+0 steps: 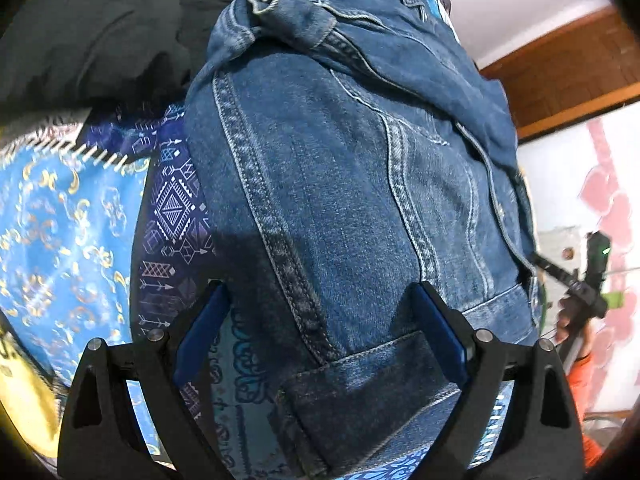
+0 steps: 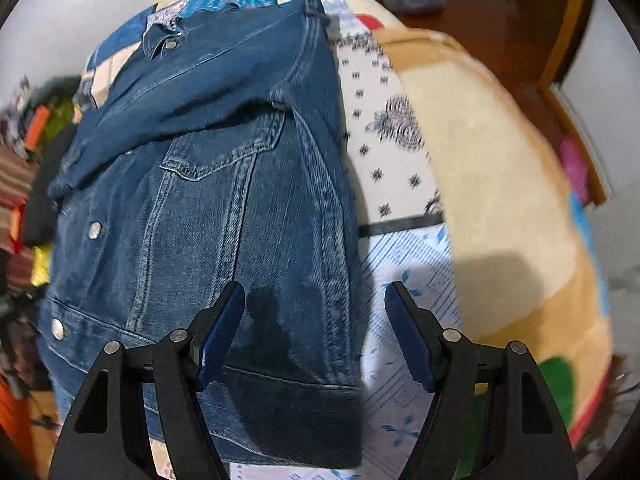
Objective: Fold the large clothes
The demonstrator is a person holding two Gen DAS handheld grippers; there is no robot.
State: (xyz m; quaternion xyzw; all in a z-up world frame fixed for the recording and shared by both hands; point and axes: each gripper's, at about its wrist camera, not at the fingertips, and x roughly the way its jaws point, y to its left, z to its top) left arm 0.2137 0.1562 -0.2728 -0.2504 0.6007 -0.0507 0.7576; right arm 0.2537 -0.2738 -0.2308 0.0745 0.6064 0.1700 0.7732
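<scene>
Your left gripper (image 1: 320,316) gapes wide over the denim jacket (image 1: 340,184) lying on the patterned bedspread (image 1: 172,204), hem between its fingers. Your right gripper (image 2: 316,316) is equally wide, straddling the jacket's side edge.

Black hand-held gripper (image 1: 320,320), blue pads (image 1: 202,332)

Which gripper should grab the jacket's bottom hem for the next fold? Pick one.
Left. The left gripper has its open jaws on either side of the denim jacket hem, so closing could pinch it. The right gripper straddles the jacket's side edge, half over the patterned sheet.
</scene>
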